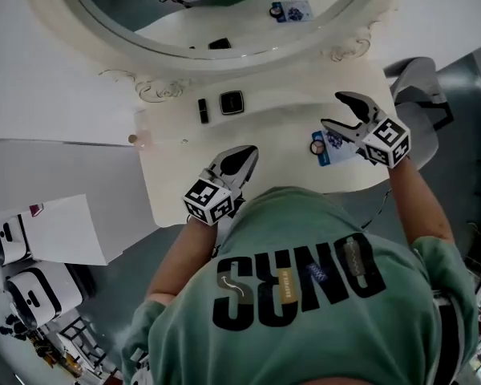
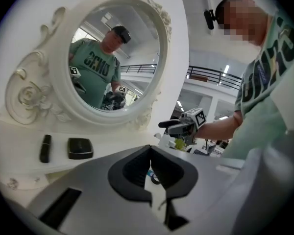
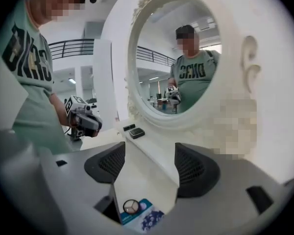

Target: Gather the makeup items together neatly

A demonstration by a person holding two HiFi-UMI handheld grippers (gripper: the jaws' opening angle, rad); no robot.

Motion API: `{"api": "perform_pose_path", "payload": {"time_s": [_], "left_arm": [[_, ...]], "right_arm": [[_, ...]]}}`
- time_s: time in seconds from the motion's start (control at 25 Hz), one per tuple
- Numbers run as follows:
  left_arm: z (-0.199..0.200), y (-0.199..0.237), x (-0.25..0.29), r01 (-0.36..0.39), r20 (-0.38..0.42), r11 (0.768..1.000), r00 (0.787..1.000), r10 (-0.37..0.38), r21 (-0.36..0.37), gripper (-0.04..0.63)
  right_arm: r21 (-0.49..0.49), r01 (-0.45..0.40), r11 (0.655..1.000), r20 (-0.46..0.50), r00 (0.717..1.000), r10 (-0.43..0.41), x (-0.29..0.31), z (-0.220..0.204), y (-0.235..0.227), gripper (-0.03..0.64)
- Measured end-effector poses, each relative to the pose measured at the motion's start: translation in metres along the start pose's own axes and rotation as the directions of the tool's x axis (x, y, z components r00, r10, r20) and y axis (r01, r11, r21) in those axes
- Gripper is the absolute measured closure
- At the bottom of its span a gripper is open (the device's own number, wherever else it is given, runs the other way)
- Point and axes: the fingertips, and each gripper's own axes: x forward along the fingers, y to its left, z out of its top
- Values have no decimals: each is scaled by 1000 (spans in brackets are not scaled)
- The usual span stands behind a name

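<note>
Now right tongs [image 1: 334, 111] stand apart near the card [image 1: 330, 147]; left tongs [image 1: 248, 155] are together, empty. A thin card by the worktop [image 1: 264, 135] edge could slide off, away from the compact [image 1: 232, 103].

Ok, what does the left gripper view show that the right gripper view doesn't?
Only the left gripper view: the right gripper from outside, jaws apart and empty, seen past shut jaws. Only the right gripper view: the left gripper from outside, and the round palette on its blue card plainly, below open jaws. Both: the oval mirror, the black compact, the black tube beside it, and the person in a green shirt.
</note>
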Motion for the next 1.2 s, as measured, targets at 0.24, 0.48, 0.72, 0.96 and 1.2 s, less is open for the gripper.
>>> {"api": "perform_pose_path", "payload": {"time_s": [0.24,0.48,0.72,0.96,1.2], "left_arm": [[-67,-49,123,73,-274,979,962,-18,191,562],[-151,-48,190,76,-512,963,856,69,257,369],[-201,-44,207,82,-648,957,752,123,277,321],[-203,-31,210,24,-641,964,751,157,265,371],[-142,-34,209,-19,-561,954,805,191,298,371]], "right_arm": [[129,52,990,51,997,-59,-87,-60,-26,314],[195,55,979,38,997,-63,-133,-115,-23,468],[227,38,973,14,999,-42,-162,-148,-17,621],[246,34,969,4,999,-36,-181,-164,-21,621],[248,24,968,2,1000,-25,-184,-169,-20,621]]}}
